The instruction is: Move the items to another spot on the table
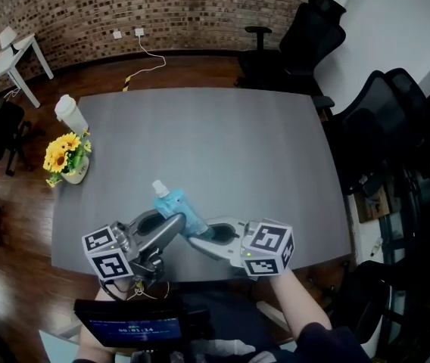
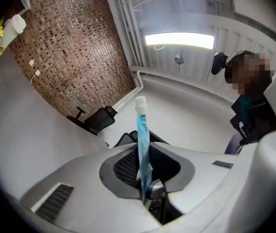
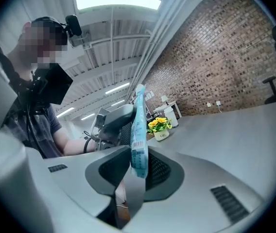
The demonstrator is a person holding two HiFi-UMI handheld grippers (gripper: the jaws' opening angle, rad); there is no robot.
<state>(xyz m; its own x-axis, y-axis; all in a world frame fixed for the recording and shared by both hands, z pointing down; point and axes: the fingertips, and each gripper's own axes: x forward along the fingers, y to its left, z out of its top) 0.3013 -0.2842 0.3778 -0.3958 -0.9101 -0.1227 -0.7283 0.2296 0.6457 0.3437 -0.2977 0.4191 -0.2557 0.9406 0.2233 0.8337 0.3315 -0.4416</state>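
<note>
item: blue liquid pouch point(image 1: 177, 207) with a white spout cap point(image 1: 158, 187), flat-bodied, soft-walled. location: lifted just over the near edge of the grey table point(image 1: 230, 142), about midway along it, cap pointing toward the far edge. tooling: left gripper point(image 1: 182, 221) is clenched on the pouch, which stands edge-on between its jaws; right gripper point(image 1: 202, 233) has the pouch's lower end between its jaws, but they stand a little apart and do not seem to press, so the left likely bears the load. handling, as judged: light to moderate weight, contents free to slosh and shift the balance. the film is slick and yields under pressure, so a hard squeeze risks bulging or bursting a seam. the best hold is probably on the flat welded margin or just beneath the stiff spout, not across the full belly. it will most likely flop if set down upright and lie stable on its side. surface: matte grey top, smooth and mostly bare. a pot of sunflowers point(image 1: 66, 159) sits by the left edge, with a lidded white cup point(image 1: 70, 113) just beyond it toward the far left corner. room: brick wall point(image 1: 162, 6) behind, wooden floor point(image 1: 18, 225), black office chairs point(image 1: 306, 40) past the far right corner, and a white desk point(image 1: 10, 57) off to the far left.
</note>
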